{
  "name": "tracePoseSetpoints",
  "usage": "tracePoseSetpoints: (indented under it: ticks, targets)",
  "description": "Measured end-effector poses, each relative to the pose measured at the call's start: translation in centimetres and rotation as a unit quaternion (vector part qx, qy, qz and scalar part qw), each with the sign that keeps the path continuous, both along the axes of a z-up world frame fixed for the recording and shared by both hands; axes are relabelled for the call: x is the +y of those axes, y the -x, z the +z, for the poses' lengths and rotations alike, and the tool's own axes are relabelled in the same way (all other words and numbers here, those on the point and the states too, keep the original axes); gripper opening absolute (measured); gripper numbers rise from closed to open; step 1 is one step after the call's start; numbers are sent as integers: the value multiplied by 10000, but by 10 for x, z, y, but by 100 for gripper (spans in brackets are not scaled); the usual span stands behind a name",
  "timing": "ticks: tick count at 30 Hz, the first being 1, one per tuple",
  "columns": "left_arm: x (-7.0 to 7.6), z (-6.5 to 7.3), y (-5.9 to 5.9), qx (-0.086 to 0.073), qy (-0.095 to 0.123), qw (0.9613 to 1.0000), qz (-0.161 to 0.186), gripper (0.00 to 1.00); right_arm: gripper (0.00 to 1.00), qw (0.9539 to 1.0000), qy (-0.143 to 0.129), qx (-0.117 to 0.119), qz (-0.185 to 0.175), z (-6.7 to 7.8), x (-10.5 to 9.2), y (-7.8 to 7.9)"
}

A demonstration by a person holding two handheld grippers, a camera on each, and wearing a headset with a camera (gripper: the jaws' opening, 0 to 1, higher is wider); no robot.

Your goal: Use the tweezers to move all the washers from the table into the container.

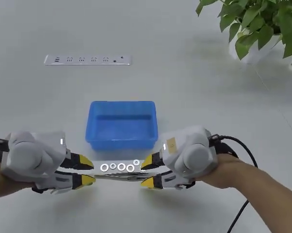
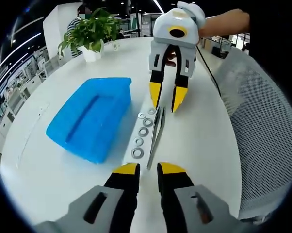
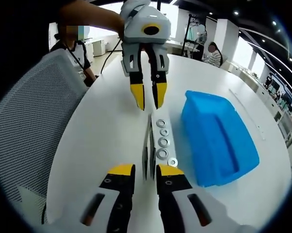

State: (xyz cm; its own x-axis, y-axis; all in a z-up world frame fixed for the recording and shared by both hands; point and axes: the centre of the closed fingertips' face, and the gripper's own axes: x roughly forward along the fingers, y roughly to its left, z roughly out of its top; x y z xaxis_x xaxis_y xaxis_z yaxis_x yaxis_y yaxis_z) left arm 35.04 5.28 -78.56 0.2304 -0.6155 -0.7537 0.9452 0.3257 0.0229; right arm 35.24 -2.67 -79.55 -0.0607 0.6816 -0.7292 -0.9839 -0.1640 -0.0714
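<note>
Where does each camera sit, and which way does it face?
Head view: on the headset, looking down at the bench; left gripper, right gripper, both forearms show.
Left gripper view: on the left gripper, facing the right one; own jaws below.
Right gripper view: opposite, facing the left gripper; own jaws below.
All share tweezers, washers, container.

In front of the container [image 1: 121,124], the head view loses both ends of the tweezers [image 1: 118,176] among the tips of the left gripper [image 1: 90,172] and right gripper [image 1: 148,172]. One washer [image 1: 142,169] by the right one is half covered. Behind the container to the right, the plant [image 1: 262,22] is cut by the top and right edges, and its leaves mask part of the pot [image 1: 250,51]. Behind it to the left, the power strip [image 1: 88,59] sockets are too small to make out.
</note>
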Motion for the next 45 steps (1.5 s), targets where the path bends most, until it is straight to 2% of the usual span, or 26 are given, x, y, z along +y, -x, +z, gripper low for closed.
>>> tracePoseSetpoints:
  ticks: [2,4,7,12,19,26,35,40,45]
  targets:
    - [0,-3,0,1,-41,10000,-59,19,18,10000,7,4,12,-2,1,0]
    - [0,-6,0,10,-75,9999,-93,18,18,10000,26,-90,-9,-3,2,-3]
    - [-1,-8,-1,38,-91,9999,-118,16,17,10000,-13,-7,-54,-4,5,-3]
    - [-1,-14,-4,82,-137,9997,-206,13,16,9999,99,43,-17,-10,7,-4]
    - [-2,-19,-3,130,-170,9993,-301,9,13,9999,61,113,-87,-10,10,-6]
    - [-2,-18,-4,127,-143,9994,-286,7,12,9998,31,169,-130,-9,10,-4]
    - [-4,-17,-1,59,-230,9986,-473,6,12,9997,49,177,-143,-9,10,-4]
    - [-6,-12,2,-10,-277,9979,-592,6,12,9997,69,163,-138,-9,9,-3]
    - [-7,-6,5,-4,-314,9973,-658,5,13,9998,101,140,-108,-10,9,-2]
